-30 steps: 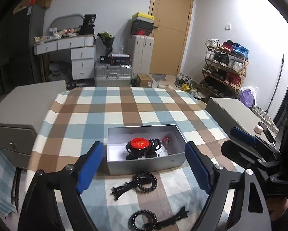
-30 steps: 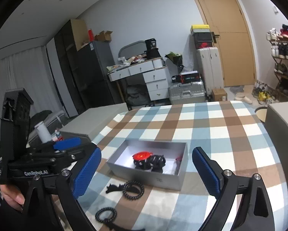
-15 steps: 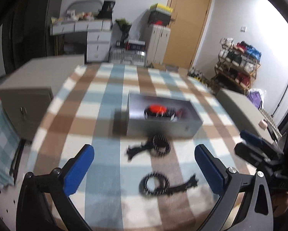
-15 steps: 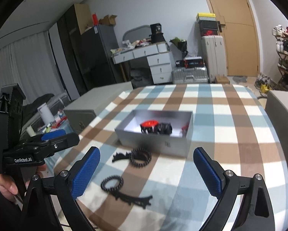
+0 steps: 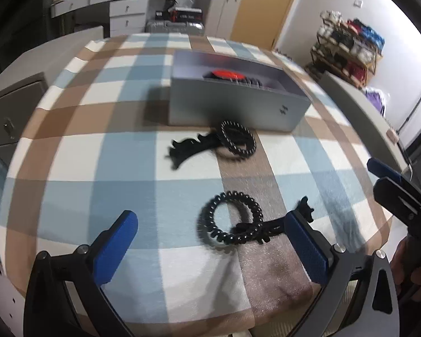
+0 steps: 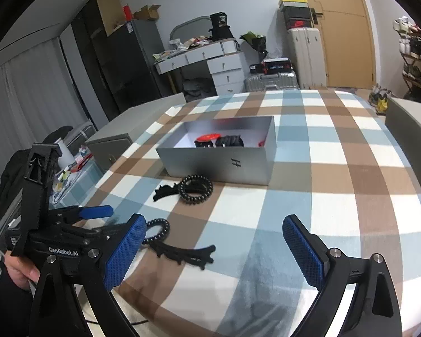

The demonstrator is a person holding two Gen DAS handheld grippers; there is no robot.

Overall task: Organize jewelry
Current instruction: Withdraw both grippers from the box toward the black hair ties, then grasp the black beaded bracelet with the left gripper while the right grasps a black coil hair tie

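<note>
Lowered toward the checked tablecloth (image 5: 70,154) since the earlier frame, the left gripper (image 5: 210,241) is held wide open above the nearer coil hair tie (image 5: 227,219), which lies in front of the grey box (image 5: 233,106). Nothing is gripped. The right gripper (image 6: 213,247) is also seen open and empty; a second coil hair tie (image 6: 196,188) lies just beside the grey box.

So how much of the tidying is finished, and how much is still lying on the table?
Partly done: the grey box already holds a red-topped piece and some dark ones. Nothing is in hand; the left gripper and right gripper are both open and empty. Left to do: the near coil tie with its black clip, and the far coil tie with its clip, all on the checked cloth.
</note>
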